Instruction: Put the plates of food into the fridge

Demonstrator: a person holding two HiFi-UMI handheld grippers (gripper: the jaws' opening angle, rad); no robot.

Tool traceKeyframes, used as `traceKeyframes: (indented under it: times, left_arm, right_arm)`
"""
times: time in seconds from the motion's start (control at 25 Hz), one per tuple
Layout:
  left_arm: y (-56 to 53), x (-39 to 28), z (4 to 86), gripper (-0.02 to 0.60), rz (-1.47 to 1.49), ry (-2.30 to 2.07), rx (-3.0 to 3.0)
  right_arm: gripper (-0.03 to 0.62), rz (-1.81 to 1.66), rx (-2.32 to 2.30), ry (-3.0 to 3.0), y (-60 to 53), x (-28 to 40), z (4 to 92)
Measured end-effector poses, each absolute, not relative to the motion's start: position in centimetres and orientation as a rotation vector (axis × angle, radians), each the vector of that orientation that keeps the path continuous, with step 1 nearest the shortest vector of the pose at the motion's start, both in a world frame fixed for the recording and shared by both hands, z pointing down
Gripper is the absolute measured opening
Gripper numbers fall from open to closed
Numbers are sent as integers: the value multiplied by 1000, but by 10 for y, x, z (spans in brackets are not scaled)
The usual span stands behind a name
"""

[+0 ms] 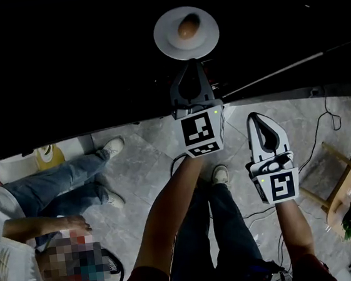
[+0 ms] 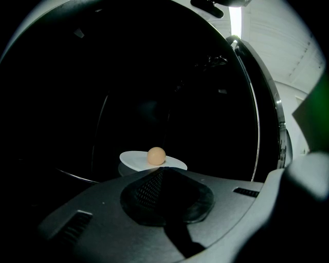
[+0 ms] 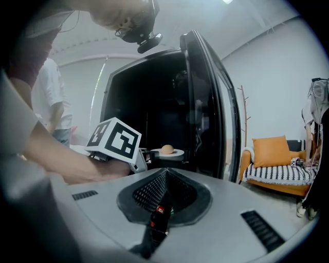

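Inside fridge (image 3: pixel 205 102): one plate (image 1: pixel 167 40), one tan ball (image 1: pixel 188 28); left gripper (image 1: pixel 190 64), right gripper (image 1: pixel 253 117) both closed, empty.

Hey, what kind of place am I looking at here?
Likely a home-style living space or a mock-up of one: an open dark fridge holding a white plate of food, an orange sofa, and a tiled floor.

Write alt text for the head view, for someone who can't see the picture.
A white plate holding one round tan piece of food sits on a dark shelf. The left gripper, jaws shut and empty, points at its near rim; the right gripper, also shut, hangs back over the tiled floor.
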State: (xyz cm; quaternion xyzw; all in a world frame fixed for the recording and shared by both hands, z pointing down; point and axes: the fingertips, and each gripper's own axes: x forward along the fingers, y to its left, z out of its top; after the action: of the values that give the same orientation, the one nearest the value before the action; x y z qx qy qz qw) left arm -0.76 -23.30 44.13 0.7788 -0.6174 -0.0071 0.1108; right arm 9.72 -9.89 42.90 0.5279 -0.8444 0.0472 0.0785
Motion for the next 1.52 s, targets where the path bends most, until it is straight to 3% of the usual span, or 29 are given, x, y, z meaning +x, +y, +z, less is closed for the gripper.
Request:
traceKeyframes:
  times: [1.52]
  left_arm:
    - [-166, -27, 410, 6, -33, -1856, 2404]
  right_arm:
    - [11, 82, 1589, -2571, -89, 88, 404]
